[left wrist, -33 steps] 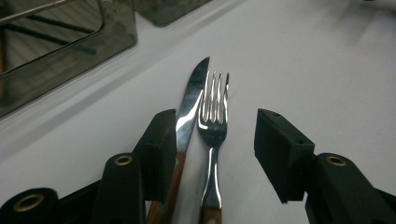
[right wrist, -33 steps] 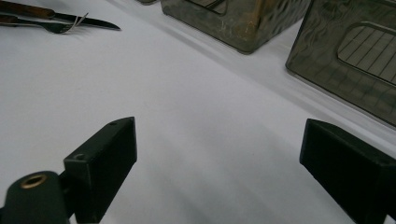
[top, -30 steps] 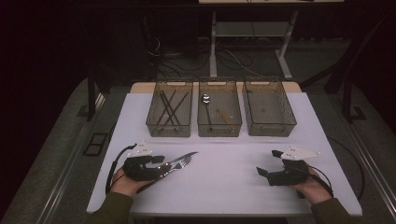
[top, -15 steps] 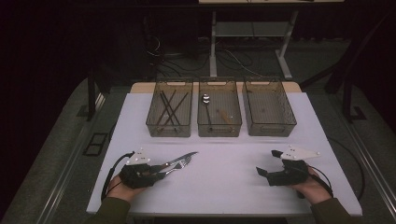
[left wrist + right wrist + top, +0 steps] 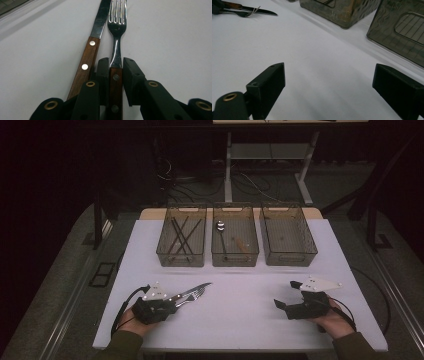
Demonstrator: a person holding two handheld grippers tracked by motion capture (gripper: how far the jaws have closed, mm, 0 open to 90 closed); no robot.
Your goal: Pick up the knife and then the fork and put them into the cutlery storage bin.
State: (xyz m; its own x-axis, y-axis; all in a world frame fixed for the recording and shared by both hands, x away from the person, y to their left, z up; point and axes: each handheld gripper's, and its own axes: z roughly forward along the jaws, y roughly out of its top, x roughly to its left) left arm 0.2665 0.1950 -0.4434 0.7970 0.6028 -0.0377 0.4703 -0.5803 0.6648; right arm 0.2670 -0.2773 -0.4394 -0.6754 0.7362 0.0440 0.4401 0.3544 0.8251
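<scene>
A white table point(image 5: 240, 320) fills the lower half of the high view, standing on grey floor with dark room beyond. In the upper middle of that frame the legs of another table point(image 5: 228, 175) rise from the floor, with cables lying loosely around them.

Three smoke-tinted clear bins stand in a row across the far part of the white table. The left bin point(image 5: 181, 242) holds several dark, thin sticks that cross each other. The middle bin point(image 5: 235, 240) holds a spoon point(image 5: 220, 227) and one wooden-handled piece too small to name. What lies in the right bin point(image 5: 288, 240) cannot be made out.

Two pieces of cutlery lie side by side at the lower left of the high view: one fork point(image 5: 116, 27) and one knife point(image 5: 88, 50), both with riveted wooden handles, tips pointing toward the frame's upper right.

The left gripper point(image 5: 115, 67) has just been closing, and in its own view the two black jaws press on either side of the fork's wooden handle; the knife lies just outside the left jaw, touching the table. The right gripper point(image 5: 329, 82), at the lower right of the high view, has its jaws wide apart over bare tabletop, nothing between them.
</scene>
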